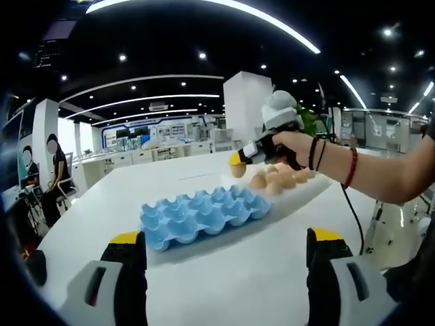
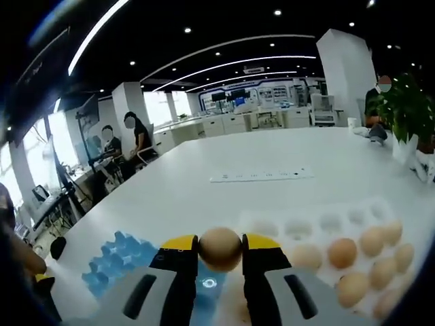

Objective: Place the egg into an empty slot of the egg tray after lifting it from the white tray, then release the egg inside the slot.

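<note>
**Egg in transit, white tray to blue tray**

- Right gripper [image 2: 220, 252]: jaws closed on the egg [image 2: 219, 248], held clear above the white tray [image 2: 319, 224].
- Left gripper [image 1: 224, 248]: jaws apart, empty, low over the tabletop [image 1: 122, 187].
- Blue egg tray [image 1: 204, 214]: slots appear empty.
- Risk: squeezing harder may crack the shell; a slack grip or release above a slot ridge may let the egg roll off.

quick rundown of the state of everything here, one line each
right gripper: shut on an egg, lifted above the table
held egg: clamped between the jaws, off the white tray
left gripper: open, holding nothing
blue egg tray: flat on the table, visible slots empty
white tray: partly filled, several slots empty
eggs in white tray: sitting in their slots
white table: level, bearing both trays
</note>
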A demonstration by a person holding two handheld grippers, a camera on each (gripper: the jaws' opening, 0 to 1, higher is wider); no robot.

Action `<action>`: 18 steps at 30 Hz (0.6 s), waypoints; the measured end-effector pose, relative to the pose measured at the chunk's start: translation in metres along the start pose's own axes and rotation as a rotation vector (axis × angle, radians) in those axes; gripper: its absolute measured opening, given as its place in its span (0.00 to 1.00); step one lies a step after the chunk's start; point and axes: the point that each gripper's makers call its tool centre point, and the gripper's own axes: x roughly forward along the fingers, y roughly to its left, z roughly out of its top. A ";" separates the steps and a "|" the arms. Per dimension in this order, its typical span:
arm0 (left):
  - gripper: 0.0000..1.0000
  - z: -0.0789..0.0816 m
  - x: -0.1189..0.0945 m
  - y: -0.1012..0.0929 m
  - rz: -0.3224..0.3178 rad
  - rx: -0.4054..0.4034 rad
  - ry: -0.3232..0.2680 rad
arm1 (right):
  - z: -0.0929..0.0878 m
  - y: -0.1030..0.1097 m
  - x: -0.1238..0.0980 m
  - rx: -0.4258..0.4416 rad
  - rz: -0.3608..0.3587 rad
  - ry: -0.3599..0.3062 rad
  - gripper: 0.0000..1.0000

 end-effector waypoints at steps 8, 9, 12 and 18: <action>1.00 0.003 0.000 -0.001 -0.002 0.005 -0.011 | 0.001 0.025 0.002 -0.021 0.066 -0.001 0.26; 1.00 0.003 0.000 -0.001 -0.003 0.004 -0.011 | 0.000 0.028 0.002 -0.021 0.075 0.001 0.26; 1.00 0.002 -0.001 -0.002 -0.007 0.004 -0.006 | 0.000 0.038 0.003 -0.034 0.099 -0.004 0.26; 1.00 0.001 -0.001 -0.004 -0.019 0.003 0.000 | 0.001 0.064 0.009 -0.070 0.172 -0.017 0.26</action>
